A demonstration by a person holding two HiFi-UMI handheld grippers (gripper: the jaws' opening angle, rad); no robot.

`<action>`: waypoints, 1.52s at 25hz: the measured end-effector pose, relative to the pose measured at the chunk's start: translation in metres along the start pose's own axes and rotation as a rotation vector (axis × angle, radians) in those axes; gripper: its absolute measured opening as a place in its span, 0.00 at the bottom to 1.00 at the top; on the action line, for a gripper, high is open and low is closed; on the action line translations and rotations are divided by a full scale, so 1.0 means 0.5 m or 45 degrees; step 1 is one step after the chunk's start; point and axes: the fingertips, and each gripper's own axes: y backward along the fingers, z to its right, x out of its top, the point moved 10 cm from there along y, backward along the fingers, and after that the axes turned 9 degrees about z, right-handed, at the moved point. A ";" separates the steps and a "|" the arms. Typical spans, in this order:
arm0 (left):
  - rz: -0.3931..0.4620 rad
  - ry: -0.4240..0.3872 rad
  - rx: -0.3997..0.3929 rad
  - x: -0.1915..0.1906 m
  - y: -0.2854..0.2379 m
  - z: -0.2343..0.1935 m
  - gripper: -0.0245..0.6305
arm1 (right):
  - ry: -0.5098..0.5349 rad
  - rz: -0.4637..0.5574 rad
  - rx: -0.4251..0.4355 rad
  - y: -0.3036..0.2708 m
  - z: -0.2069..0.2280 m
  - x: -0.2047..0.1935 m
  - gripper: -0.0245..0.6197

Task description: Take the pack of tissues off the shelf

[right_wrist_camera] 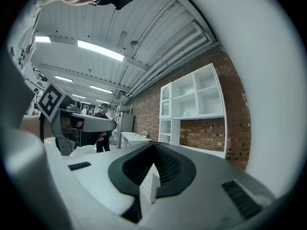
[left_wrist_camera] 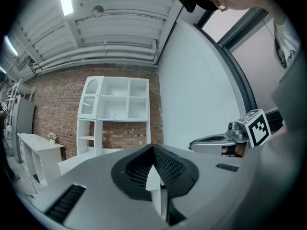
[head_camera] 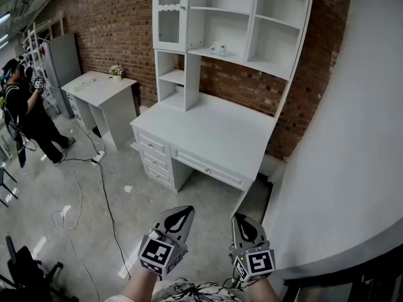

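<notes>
Far left in the head view we see a person [head_camera: 24,109] in dark clothes, stood by a grey cabinet [head_camera: 62,61]. Next along is a small white table [head_camera: 101,92] w/ a flower pot [head_camera: 116,72] at its back edge, against the brick wall [head_camera: 119,24]. A black cable [head_camera: 106,200] trails over the pale floor [head_camera: 75,187] in front of it.

Centre: a white desk [head_camera: 214,134] w/ drawers, and a shelf unit [head_camera: 239,17] standing on the back of its top. The pack of tissues [head_camera: 218,49] sits on the middle shelf board in the open centre bay, upright, w/ nothing touching it. The right side is filled by a curved white wall [head_camera: 352,137].

At the bottom of the frame we hold both tools low & level, side by side, well apart from the desk & the shelf.

Left gripper [head_camera: 179,216]: in its own view the ribbed pads [left_wrist_camera: 170,166] meet at the tip, so the claw is closed, nothing in it. The tissues show small on the far shelf ahead.

Right gripper [head_camera: 244,226]: its pads [right_wrist_camera: 165,164] are also pressed together, empty. The shelf unit lies ahead & to the right in its view.
</notes>
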 end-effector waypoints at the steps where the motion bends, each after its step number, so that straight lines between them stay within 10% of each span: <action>1: -0.002 0.003 -0.001 0.000 0.000 -0.002 0.06 | -0.001 -0.002 0.000 -0.001 -0.001 -0.001 0.05; 38: -0.071 0.027 0.167 -0.066 0.073 -0.321 0.06 | -0.095 -0.049 0.002 -0.306 -0.143 -0.088 0.05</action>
